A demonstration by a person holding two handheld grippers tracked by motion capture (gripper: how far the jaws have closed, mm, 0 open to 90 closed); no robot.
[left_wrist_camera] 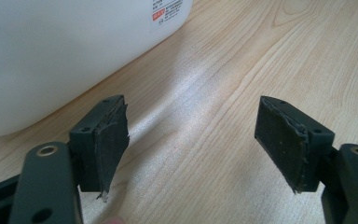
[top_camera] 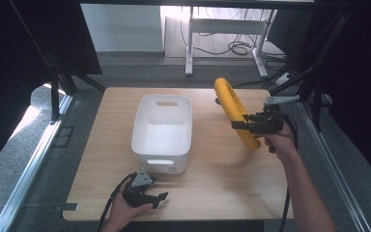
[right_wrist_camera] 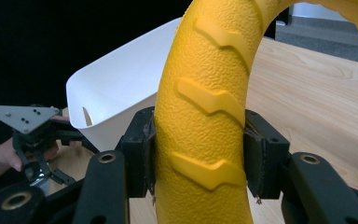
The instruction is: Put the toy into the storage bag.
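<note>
A white rectangular plastic bin [top_camera: 163, 131] with cut-out handle slots stands in the middle of the light wooden desk [top_camera: 222, 174]. In the left gripper view a small label with a red patch and fine print sits on the bin's wall at the top edge of the picture; the print is too small to read and the label is cut off by the frame.

The right tool [top_camera: 244, 124], held by a hand [top_camera: 281, 141] at the right side of the desk, pinches a yellow textured ring with raised zigzag ridges [top_camera: 235, 110] between its two black pads. The ring is held on edge, right of the bin and apart from it. Whether its far end touches the desk cannot be told. In the right gripper view the ring [right_wrist_camera: 205, 121] fills the gap between the jaws, and its top and bottom run out of the frame.

The left tool [top_camera: 160, 198] lies low at the near edge of the desk, just in front of the bin, in the person's left hand [top_camera: 121, 209]. Its jaws are spread wide with nothing between them, only bare wood. The pad [left_wrist_camera: 109, 149] edges look frayed.
</note>
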